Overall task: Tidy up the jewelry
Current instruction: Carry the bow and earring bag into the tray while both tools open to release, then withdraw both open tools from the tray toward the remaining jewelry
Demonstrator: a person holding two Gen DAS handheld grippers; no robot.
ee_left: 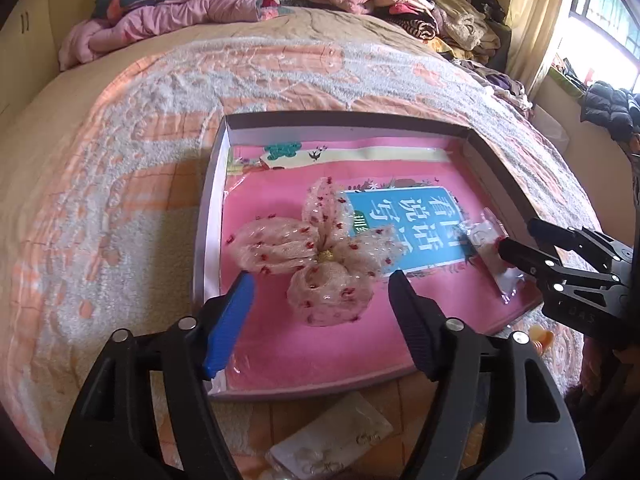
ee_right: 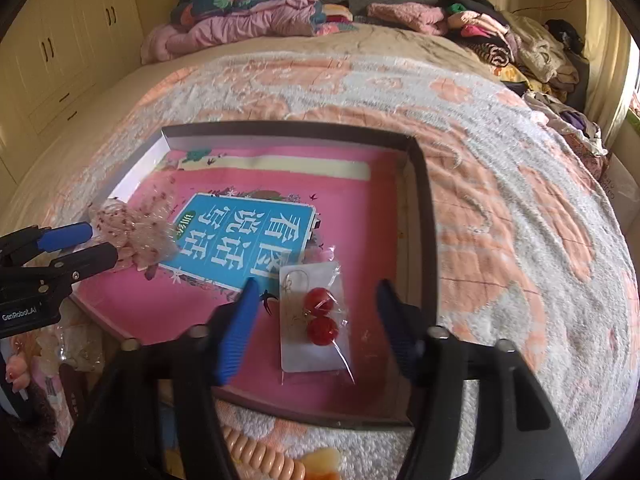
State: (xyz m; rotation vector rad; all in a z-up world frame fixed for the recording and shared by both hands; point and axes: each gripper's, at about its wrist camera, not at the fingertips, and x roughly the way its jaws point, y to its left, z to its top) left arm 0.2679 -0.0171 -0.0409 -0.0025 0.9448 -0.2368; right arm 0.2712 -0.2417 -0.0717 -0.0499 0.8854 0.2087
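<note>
A shallow box (ee_left: 348, 117) with a pink book in it lies on the bed. A sheer beige bow hair tie with red dots (ee_left: 316, 252) lies in the box, just ahead of my open left gripper (ee_left: 320, 280); it also shows in the right wrist view (ee_right: 136, 232). A clear packet with two red bead earrings on a white card (ee_right: 316, 316) lies in the box between the open fingers of my right gripper (ee_right: 316, 292). In the left wrist view the packet (ee_left: 492, 256) sits at the right gripper's tips (ee_left: 516, 236).
A packet of earrings (ee_left: 332, 440) lies on the blanket in front of the box. A peach coil hair tie (ee_right: 260, 460) and more packets (ee_right: 76, 352) lie near the front edge. Piled clothes (ee_left: 432, 12) and quilts (ee_right: 248, 20) fill the far end.
</note>
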